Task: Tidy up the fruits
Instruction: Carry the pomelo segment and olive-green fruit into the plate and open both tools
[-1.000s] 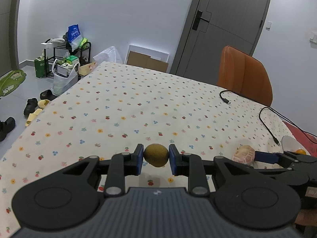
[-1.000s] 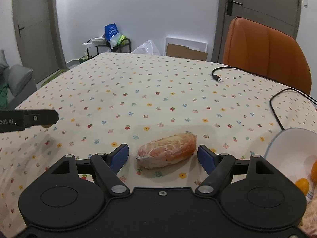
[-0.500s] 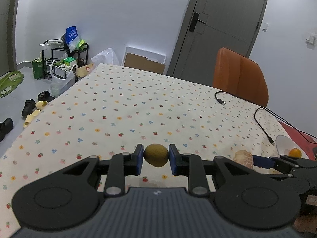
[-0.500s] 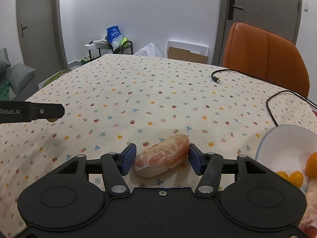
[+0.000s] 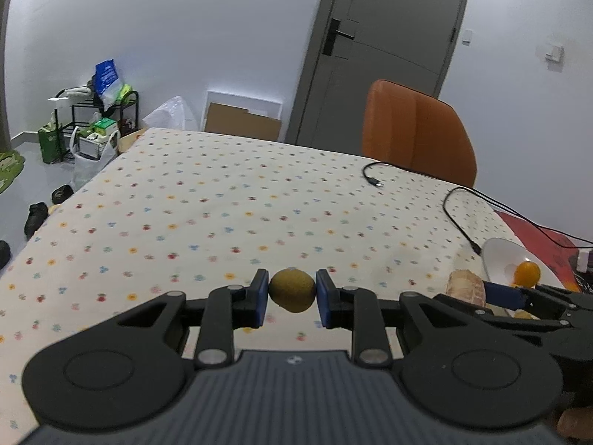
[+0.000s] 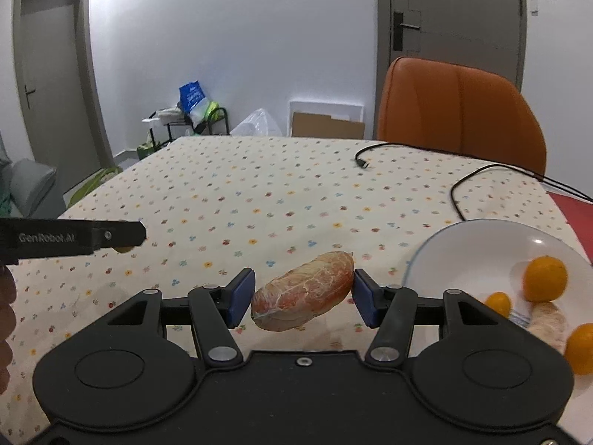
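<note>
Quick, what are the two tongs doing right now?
Left tongs: shut on the small round brownish-green fruit.
Right tongs: shut on the peeled pinkish-orange citrus segment.

The right gripper (image 6: 302, 294) is closing on the peeled pinkish-orange citrus segment (image 6: 302, 296), lifting it off the floral tablecloth (image 6: 259, 193); the white bowl (image 6: 463, 252) is growing larger at lower right of the frame.

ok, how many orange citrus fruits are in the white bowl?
3 visible in the white bowl: a large one toward the far side, a small one left of it, another at the frame's right edge. More may be hidden beyond it.
</note>
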`<state>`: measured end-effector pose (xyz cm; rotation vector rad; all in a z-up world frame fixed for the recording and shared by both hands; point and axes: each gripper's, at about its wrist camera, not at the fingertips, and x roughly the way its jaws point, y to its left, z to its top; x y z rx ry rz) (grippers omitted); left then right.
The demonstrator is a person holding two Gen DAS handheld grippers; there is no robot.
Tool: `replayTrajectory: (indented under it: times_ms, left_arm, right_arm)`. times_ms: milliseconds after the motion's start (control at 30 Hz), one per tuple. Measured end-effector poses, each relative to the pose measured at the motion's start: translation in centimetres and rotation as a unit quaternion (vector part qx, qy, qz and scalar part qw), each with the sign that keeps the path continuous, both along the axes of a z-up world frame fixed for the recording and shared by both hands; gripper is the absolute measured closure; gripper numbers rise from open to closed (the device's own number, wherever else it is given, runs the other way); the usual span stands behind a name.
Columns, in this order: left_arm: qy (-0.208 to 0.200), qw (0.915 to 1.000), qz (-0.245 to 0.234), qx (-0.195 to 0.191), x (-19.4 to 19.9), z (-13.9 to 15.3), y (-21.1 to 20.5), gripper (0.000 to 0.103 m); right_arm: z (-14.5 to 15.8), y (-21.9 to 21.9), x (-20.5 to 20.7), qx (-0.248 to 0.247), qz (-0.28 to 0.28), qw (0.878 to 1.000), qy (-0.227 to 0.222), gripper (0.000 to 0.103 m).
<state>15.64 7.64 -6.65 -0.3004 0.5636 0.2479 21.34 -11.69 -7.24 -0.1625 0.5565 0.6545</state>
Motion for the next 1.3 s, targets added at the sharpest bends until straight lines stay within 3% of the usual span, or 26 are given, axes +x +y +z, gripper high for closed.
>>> replayTrajectory:
  times_ms: [467, 1100, 1300]
  left_arm:
    - [-0.004, 0.9988, -0.045, 0.016, 1.9, 0.7, -4.5, 0.077]
    - [0.001, 0.9964, -0.080, 0.029, 3.5, 0.6, -8.3, 0.077]
    - [0.001, 0.9935, -0.103, 0.049, 4.4, 1.2, -10.5, 0.077]
  right_arm:
    - [1.4, -4.9, 0.1, 0.025, -0.042, 0.999, -0.018, 0.048]
    - [1.0, -10.5, 1.6, 0.037, -0.107, 0.993, -0.021, 0.048]
    - [0.6, -12.1, 1.8, 0.043, -0.112, 0.992, -0.029, 0.037]
